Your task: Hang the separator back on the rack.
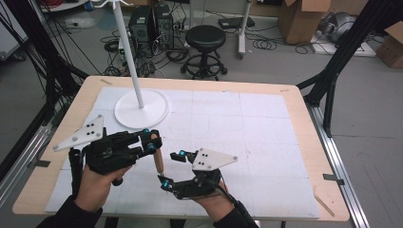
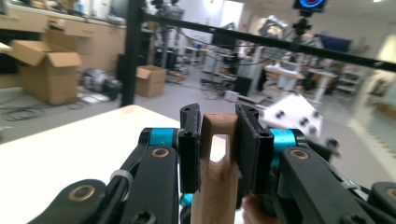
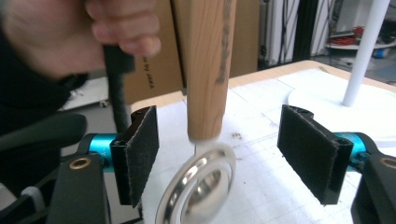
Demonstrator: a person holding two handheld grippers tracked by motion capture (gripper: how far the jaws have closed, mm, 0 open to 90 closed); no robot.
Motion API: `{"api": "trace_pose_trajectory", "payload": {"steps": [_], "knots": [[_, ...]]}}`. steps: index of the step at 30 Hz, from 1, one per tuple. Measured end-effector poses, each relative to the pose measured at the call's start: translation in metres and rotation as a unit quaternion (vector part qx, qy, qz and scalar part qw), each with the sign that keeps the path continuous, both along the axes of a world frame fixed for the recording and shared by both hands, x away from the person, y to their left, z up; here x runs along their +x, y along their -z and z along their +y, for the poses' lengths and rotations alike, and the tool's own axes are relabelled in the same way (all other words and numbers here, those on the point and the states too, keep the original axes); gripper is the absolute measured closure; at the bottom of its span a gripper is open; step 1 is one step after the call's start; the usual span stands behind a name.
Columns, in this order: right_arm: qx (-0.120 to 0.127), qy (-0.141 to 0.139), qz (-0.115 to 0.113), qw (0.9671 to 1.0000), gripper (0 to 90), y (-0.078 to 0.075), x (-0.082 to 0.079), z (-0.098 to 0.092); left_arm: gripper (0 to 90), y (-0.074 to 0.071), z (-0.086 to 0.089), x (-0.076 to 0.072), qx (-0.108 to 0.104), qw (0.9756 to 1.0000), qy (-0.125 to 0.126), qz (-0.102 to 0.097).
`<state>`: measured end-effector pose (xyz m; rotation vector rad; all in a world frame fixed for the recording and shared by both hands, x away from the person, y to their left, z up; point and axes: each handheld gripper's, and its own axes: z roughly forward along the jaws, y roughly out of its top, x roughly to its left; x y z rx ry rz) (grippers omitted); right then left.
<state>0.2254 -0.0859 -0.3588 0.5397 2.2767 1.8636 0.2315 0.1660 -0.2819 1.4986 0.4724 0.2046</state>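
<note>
A: Above the white mat [image 1: 247, 123], near its front edge: left gripper [image 1: 151, 141] pinching the wooden handle [image 1: 157, 159] upright by its slotted top, right gripper [image 1: 172, 168] gaping around the lower end.

B: Risking a swing, probably; metal ring [image 3: 196, 186] dangling unsupported, maybe knocking a pad.

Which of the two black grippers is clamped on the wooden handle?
The left gripper: its pads pinch the slotted top of the light wooden handle. The right gripper stands open below the handle's lower end, pads clear.

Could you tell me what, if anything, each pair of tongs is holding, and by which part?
The left tongs clamp the wooden handle at its slotted upper end. The right tongs stand open around its lower end, holding nothing.
</note>
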Motion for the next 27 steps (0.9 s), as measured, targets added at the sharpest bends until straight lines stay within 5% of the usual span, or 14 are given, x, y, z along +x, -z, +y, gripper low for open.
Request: {"api": "trace_pose_trajectory", "payload": {"steps": [5,12,17,27], "knots": [[-0.005,0.029,-0.009,0.9995,30.3,0.002,-0.002,0.008,71.6,-0.006,-0.008,-0.007,0.012,0.9995,-0.022,-0.017],[-0.006,0.051,-0.013,0.9986,60.6,0.001,-0.004,0.006,71.5,-0.007,-0.017,-0.008,0.009,0.999,-0.041,-0.018],[-0.011,0.058,-0.021,0.998,70.8,0.0,-0.005,0.003,71.5,-0.007,-0.019,-0.008,0.003,0.9986,-0.05,-0.017],[-0.012,0.086,-0.041,0.9953,72.9,-0.003,-0.008,-0.001,71.4,-0.008,-0.017,-0.007,-0.011,0.9984,-0.054,-0.011]]}}
